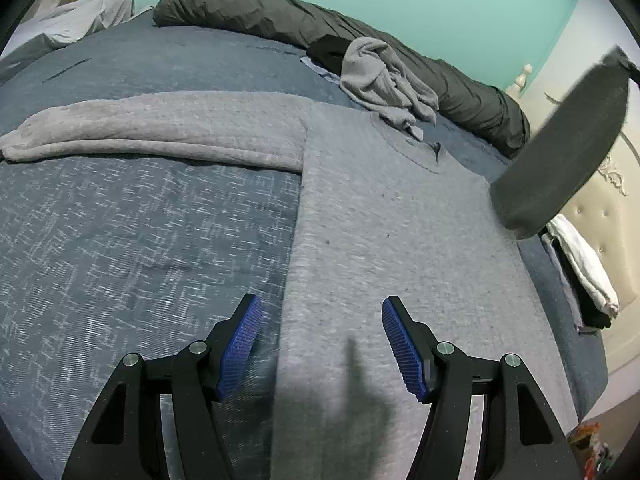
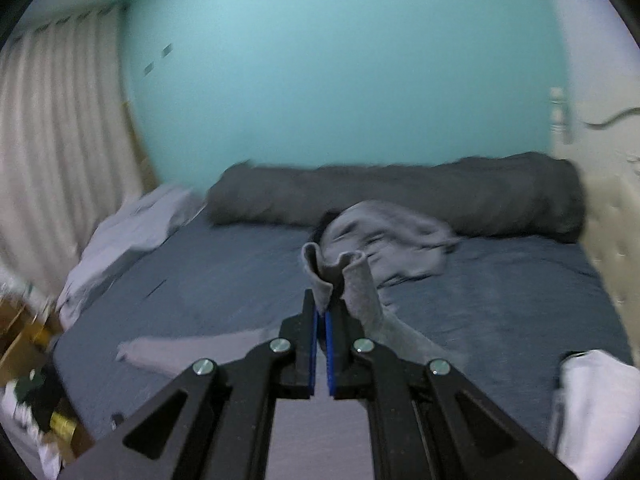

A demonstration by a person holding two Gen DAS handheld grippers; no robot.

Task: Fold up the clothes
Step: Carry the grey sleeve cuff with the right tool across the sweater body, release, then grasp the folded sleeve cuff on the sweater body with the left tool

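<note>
Left tongs (image 1: 322, 346) spread above grey sweater (image 1: 400, 220), right tongs (image 2: 321, 354) pinching sleeve (image 2: 320, 276)

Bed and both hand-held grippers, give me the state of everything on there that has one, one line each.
Left hand-held gripper: open, hovering over the sweater's lower edge.
Right hand-held gripper: shut on the sweater sleeve, lifted off the bed.
Gray sweater: laid flat, its other sleeve stretched out sideways.
Gray garment: crumpled, unfolded.
Dark duvet: rolled up along the wall.
White clothes: folded, stacked.
</note>
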